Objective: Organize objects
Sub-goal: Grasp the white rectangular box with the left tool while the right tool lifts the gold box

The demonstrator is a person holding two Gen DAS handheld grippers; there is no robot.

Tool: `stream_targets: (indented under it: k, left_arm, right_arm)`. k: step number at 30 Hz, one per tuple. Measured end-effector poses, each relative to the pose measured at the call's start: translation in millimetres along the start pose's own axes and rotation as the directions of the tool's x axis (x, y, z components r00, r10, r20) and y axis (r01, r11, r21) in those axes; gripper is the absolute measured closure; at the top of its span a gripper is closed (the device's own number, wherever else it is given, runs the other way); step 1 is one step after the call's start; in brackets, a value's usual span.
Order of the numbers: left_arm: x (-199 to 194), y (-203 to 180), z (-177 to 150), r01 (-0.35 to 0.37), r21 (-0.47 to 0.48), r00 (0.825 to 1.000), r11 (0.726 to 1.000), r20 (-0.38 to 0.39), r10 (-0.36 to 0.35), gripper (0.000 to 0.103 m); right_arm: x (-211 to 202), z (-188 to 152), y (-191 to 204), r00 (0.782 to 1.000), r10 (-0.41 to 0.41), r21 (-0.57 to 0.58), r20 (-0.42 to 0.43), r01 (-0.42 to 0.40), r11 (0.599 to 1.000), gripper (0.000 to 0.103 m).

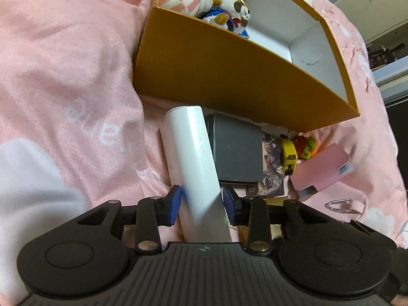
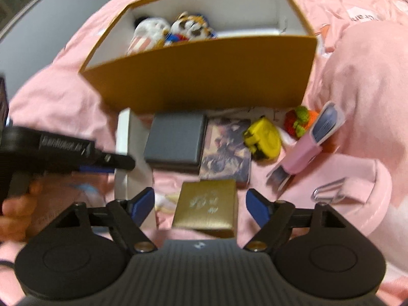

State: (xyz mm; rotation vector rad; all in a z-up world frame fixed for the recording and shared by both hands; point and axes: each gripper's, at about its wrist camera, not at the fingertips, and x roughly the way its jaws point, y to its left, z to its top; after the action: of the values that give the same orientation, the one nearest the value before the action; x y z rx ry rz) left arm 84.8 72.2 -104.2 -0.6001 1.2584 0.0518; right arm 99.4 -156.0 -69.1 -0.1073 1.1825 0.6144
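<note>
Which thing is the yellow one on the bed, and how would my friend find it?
Find the big brown box on the pink blanket. In front of it lies a row of things: a grey box, then a picture card, then the yellow tape measure. It is the only yellow one, chunky, with a toy strawberry on its other side.

Left tongs point(image 1: 202, 205) clamped; right tongs point(image 2: 200, 205) spread wide.
</note>
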Motion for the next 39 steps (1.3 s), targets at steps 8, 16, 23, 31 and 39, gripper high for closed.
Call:
stream_targets:
  k: [8,16,23,31,39]
  left_arm:
    - [4.4,2.2,-3.8,-0.015,0.009,1.000,1.000,-0.006,0.015,0.060]
    - [-2.3,5.3,-6.8,-0.018,0.003,1.000,1.000,0.018,0.017,0.065]
    - [-20.4,12.1,-8.3,-0.005,-0.017,1.000,1.000,0.028,0.005,0.072]
    - [-50.2,-2.6,-11.1,0.033,0.042,0.995,0.999,0.093,-0.037,0.073]
    - [-82.0,-21.1,-5.8,0.105,0.090,0.980,0.990,0.158,-0.118,0.073]
  right_arm:
    - [26.0,-11.7,0.7,0.993,-0.021,-0.022,-0.113,0.018,1.000,0.030]
    - [4.6,-6.8,-0.8,0.999,-0.048,-0.030,0.000,0.048,0.998,0.040]
    - [-13.5,5.9,-7.8,0.995,-0.017,-0.035,0.096,0.020,0.999,0.041]
    - [-36.0,19.8,2.3,0.986,0.017,-0.061,0.169,-0.006,0.998,0.041]
    - [-62.8,40.4,5.5,0.969,0.051,-0.085,0.241,-0.031,0.996,0.041]
